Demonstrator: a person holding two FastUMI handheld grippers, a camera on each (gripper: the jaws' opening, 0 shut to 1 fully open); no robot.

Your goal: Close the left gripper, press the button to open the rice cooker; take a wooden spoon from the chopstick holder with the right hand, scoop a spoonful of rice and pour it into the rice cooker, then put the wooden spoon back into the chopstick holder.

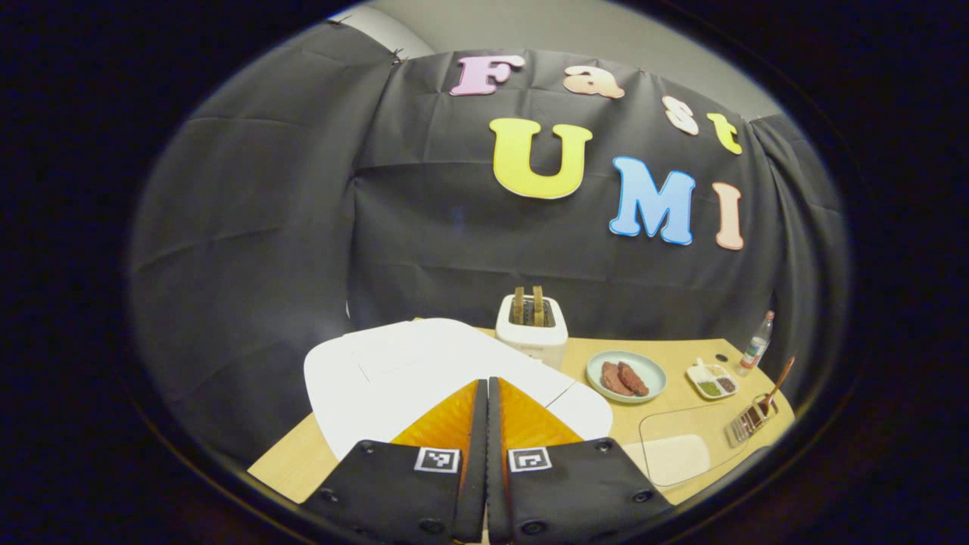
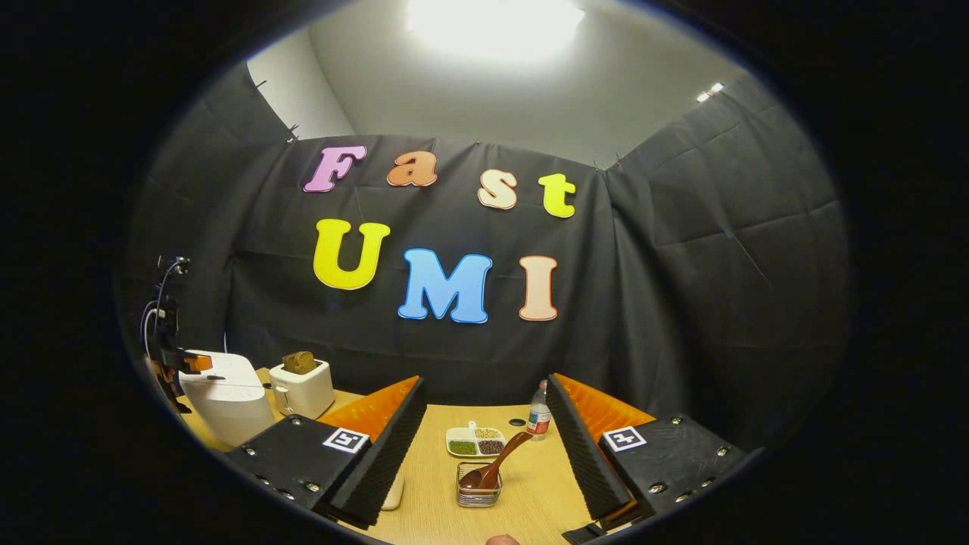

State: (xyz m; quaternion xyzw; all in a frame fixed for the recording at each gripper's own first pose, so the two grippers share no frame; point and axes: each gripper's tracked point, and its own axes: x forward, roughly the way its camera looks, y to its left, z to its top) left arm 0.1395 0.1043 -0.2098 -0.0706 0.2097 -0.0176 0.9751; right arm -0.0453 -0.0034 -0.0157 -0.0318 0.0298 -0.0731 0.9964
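We are bringing the left gripper — fingers pressed together, empty — down over the white rice cooker for its button. The right gripper is waiting wide open — the wooden spoon is standing just beyond it in the chopstick holder.

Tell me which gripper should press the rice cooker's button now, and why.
Left. The left gripper is shut and hangs right over the white rice cooker, whose lid looks closed. The right gripper is open and faces the wooden spoon in the chopstick holder.
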